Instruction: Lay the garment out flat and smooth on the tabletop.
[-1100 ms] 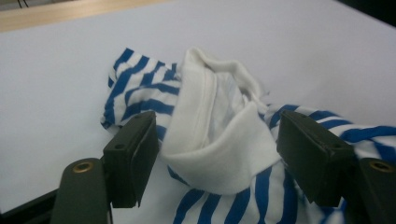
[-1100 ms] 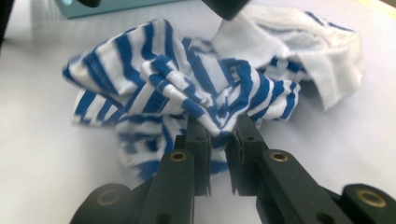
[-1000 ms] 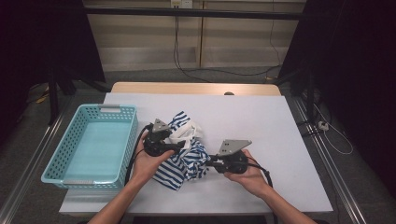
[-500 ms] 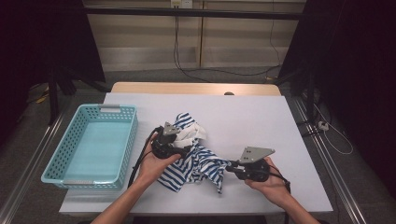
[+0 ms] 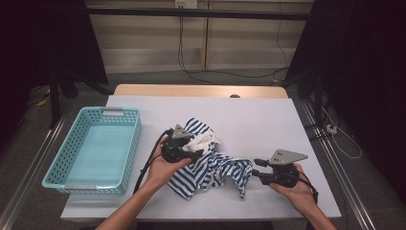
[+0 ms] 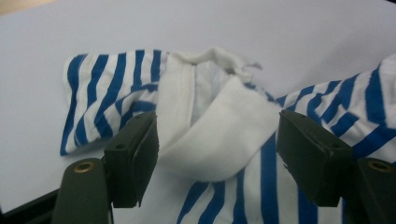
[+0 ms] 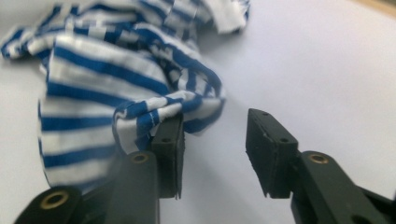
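The striped shirt (image 5: 210,160) lay crumpled mid-table, the turquoise basket (image 5: 91,146) well left of it. The left gripper (image 6: 217,142) straddled the white collar (image 6: 219,135), jaws wide. The right gripper (image 7: 215,140) had just been opening, fabric draped beside one jaw, unpinched.

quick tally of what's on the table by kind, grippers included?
Striped shirt, blue and white with a white collar: 1
Turquoise basket: 1
Handheld grippers: 2, left gripper and right gripper
Total: 4
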Demonstrator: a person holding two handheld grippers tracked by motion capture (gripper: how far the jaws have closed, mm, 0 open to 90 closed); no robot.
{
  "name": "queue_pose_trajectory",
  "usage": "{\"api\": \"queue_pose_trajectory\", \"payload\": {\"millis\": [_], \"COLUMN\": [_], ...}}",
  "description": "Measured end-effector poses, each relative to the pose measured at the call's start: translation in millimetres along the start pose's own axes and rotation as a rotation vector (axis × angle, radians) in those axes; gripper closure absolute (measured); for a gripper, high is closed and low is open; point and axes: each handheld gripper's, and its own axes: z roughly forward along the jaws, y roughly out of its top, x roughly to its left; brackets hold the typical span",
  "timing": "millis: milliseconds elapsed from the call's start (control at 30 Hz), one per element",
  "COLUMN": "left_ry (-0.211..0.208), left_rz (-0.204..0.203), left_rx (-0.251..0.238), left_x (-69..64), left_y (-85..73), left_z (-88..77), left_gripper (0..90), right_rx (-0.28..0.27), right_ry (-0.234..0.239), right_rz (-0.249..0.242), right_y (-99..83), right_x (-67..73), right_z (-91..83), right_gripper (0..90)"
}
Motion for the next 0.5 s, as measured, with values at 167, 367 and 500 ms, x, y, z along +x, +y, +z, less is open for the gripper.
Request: {"api": "queue_pose_trajectory", "payload": {"millis": [167,367,500], "left_ry": [-0.009,-0.005,0.066], "left_rz": [0.002,0.032,0.105], "left_rx": [-0.005,0.028,0.101], "left_x": [-5.0,-16.3,-23.7], "left_y": [8.5,13.1,10.9], "left_z": [11.3,28.6,43.4], "left_gripper": [30.1,24.4,20.7], "right_rx": [-0.036,-0.073,-0.067], "right_ry": [-0.073,-0.099,-0.078], "right_rz": [0.031,0.076,0.072], "right_y": [5.1,6.3,5.9], "right_x": [-2.8,-11.4,-9.2], "right_z": [-3.5,-6.9,-1.3], "right_gripper": [51.3,50.0,48.5]}}
